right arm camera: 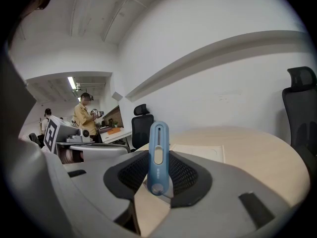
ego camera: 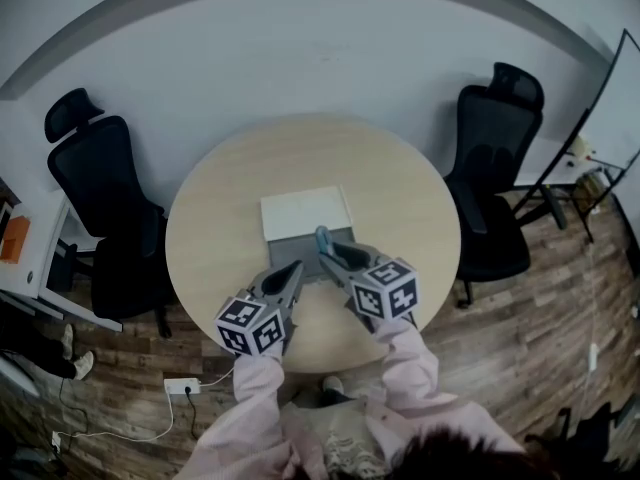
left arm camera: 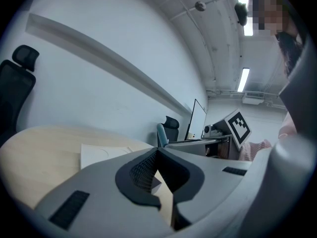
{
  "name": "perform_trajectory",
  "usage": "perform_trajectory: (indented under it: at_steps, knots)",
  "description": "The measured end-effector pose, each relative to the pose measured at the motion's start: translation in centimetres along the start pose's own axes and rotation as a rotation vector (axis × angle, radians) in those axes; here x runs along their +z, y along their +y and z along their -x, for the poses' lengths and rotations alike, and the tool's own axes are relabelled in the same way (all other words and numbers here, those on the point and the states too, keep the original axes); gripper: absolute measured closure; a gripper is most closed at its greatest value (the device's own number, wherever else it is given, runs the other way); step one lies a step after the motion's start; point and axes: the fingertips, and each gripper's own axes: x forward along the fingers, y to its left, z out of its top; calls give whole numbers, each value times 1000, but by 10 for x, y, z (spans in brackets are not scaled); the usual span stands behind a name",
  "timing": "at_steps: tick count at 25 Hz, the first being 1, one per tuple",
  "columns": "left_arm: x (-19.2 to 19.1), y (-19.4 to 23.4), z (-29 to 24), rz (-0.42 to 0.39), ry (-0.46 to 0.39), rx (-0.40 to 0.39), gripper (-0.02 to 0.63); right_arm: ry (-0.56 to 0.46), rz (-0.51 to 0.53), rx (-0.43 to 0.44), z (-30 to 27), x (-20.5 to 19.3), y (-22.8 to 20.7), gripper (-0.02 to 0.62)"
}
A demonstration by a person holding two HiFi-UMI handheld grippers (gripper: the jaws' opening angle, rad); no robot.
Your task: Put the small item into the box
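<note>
A slim blue item (right arm camera: pixel 158 148) stands upright between my right gripper's (right arm camera: pixel 158 176) pads, and the gripper is shut on it. In the head view that blue item (ego camera: pixel 321 238) hangs over the near grey part of the box (ego camera: pixel 338 247). The box's white part (ego camera: pixel 305 213) lies flat just beyond, in the middle of the round table (ego camera: pixel 220 218). The white box (right arm camera: pixel 198 151) shows low behind the item. My left gripper (ego camera: pixel 292 272) is beside the right one, at the box's near left edge. Its jaws (left arm camera: pixel 157 152) meet at the tips with nothing between them.
A black office chair (ego camera: pixel 100 198) stands left of the table, another (ego camera: pixel 495 168) at its right. A power strip (ego camera: pixel 182 385) with cables lies on the wooden floor near my feet. A person (right arm camera: pixel 84 115) stands at desks far off in the right gripper view.
</note>
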Motion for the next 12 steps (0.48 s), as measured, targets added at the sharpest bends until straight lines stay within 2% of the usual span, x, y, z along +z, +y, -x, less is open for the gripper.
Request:
perform_trajectory:
  at_steps: [12]
  knots:
    - [-29,30,-5,88,79,-1,597,87,-29,-11,-31,-22,-10,466]
